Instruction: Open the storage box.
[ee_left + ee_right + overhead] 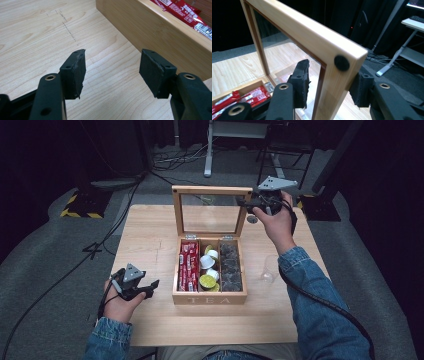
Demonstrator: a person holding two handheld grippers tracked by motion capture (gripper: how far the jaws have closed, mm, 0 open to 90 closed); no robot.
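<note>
My right gripper point(248, 204) straddled the upright glass-paned wooden lid point(211, 210) of the pale wooden tea box point(210, 298) at its two-o'clock corner — closed on it or not, I couldn't tell. My left gripper point(154, 287) hung wide open, empty, at eight o'clock. Next, probably — swinging the lid.

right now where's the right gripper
In the high view the right gripper is at the far right of the table, its fingers either side of the upper right corner of the tea box's raised lid.

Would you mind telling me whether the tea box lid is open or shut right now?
Open. The glass-paned lid stands upright behind the tea box, whose compartments are exposed, and the right gripper straddles the lid's corner.
</note>
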